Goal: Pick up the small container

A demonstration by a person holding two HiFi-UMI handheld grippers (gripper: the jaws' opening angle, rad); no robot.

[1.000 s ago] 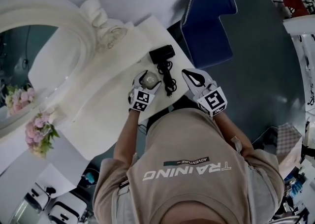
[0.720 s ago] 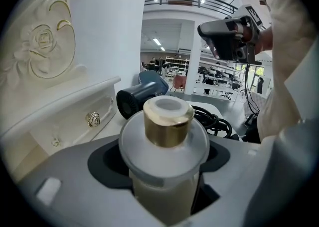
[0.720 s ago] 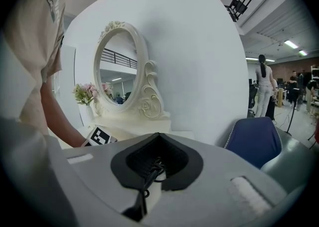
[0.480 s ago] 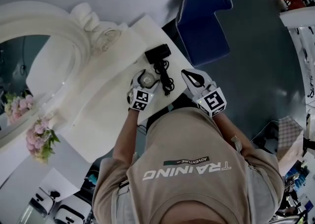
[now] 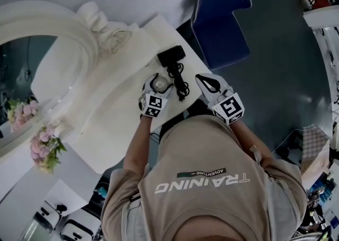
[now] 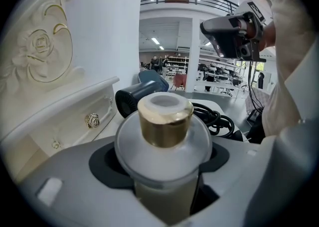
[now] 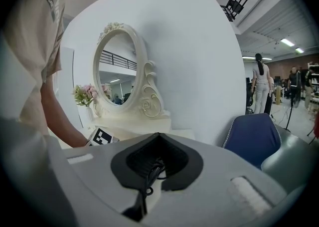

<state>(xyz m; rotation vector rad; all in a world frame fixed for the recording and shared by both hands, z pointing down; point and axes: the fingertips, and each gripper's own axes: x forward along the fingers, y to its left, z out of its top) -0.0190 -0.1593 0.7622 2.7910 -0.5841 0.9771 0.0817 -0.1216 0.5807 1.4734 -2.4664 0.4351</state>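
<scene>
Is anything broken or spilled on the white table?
Nothing looks broken or spilled. The small container is gripped in the left claw, cap on. Only the black cord of the hair dryer lies in a loose tangle beside it.

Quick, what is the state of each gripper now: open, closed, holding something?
Left gripper: closed on the small container.
Right gripper: closed, holding nothing.

The small container (image 6: 164,138) is a frosted round jar with a gold cap. It stands upright, gripped between the jaws of the left gripper (image 5: 160,84).
</scene>
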